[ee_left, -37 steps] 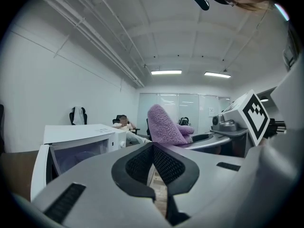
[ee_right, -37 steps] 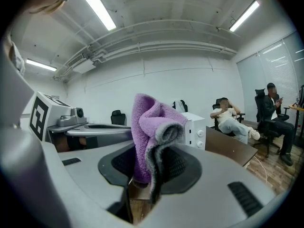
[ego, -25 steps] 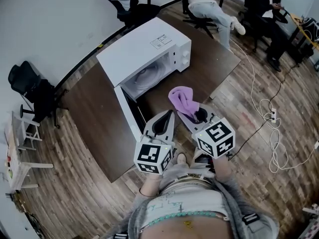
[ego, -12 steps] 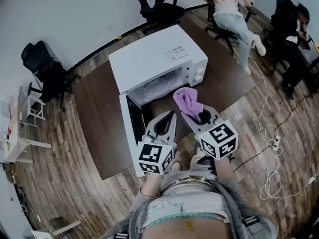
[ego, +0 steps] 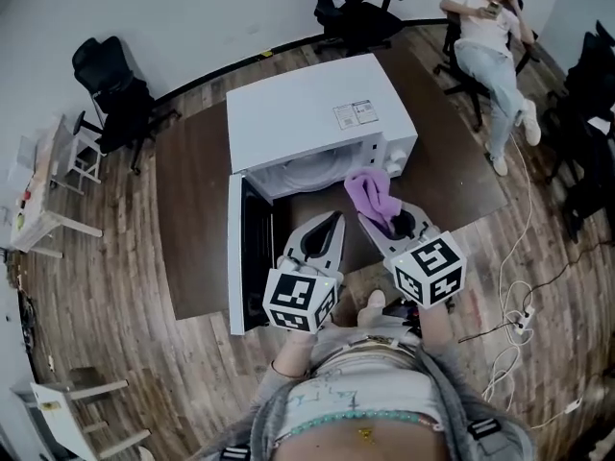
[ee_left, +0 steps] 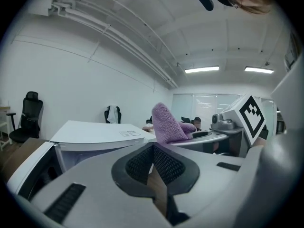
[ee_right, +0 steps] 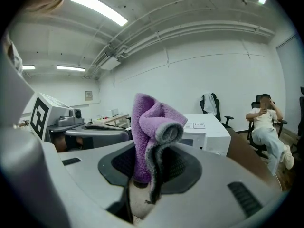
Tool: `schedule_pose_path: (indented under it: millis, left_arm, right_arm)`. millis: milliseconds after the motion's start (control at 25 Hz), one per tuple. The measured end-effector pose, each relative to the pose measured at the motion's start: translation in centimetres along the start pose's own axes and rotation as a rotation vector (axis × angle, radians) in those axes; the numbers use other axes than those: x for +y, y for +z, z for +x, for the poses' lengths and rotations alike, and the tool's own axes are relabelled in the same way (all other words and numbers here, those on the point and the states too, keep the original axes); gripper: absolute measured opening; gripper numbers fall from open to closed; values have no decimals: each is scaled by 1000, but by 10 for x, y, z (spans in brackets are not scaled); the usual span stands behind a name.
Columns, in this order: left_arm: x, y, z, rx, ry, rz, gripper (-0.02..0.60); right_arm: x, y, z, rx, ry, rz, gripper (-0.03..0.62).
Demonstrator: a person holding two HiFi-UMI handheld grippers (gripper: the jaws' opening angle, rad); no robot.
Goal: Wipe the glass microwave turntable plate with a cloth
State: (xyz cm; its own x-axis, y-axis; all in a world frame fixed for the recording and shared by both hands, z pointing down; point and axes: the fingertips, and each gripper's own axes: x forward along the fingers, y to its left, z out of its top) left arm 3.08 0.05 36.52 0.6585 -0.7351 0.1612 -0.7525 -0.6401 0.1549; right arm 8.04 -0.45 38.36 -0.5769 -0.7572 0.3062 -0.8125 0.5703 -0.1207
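Observation:
The white microwave point(ego: 312, 113) stands on a dark brown table point(ego: 192, 181) with its door point(ego: 236, 253) swung open to the left. Inside the cavity only a pale curved part of the glass turntable plate point(ego: 306, 171) shows. My right gripper point(ego: 381, 217) point(ee_right: 145, 167) is shut on a purple cloth point(ego: 372, 192) point(ee_right: 147, 122), whose free end stands up above the jaws. My left gripper point(ego: 332, 221) point(ee_left: 153, 151) is shut with nothing in it. Both grippers hover side by side just in front of the open cavity, apart from the plate.
Black office chairs point(ego: 115, 89) stand along the wall. A person point(ego: 490, 36) sits on a chair at the far right. White cables point(ego: 509, 320) lie on the wooden floor to the right, and white furniture point(ego: 48, 209) stands at the left.
The view has swung round, so the microwave now stands more squarely ahead of both grippers. The cloth stays in the right gripper and the left stays shut.

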Motion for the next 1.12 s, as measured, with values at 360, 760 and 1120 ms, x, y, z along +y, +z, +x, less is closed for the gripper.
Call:
schedule_pose_path:
  millis: [360, 760, 1120]
  left_arm:
    - [-20, -4, 10, -30, 119, -20, 11]
    - [-19, -12, 11, 15, 174, -22, 11]
    - [-2, -11, 45, 21, 113, -59, 11]
  right_arm:
    - [-25, -7, -14, 5, 101, -24, 124]
    - [-18, -13, -16, 23, 178, -48, 124]
    - [-48, -9, -2, 35, 112, -34, 124]
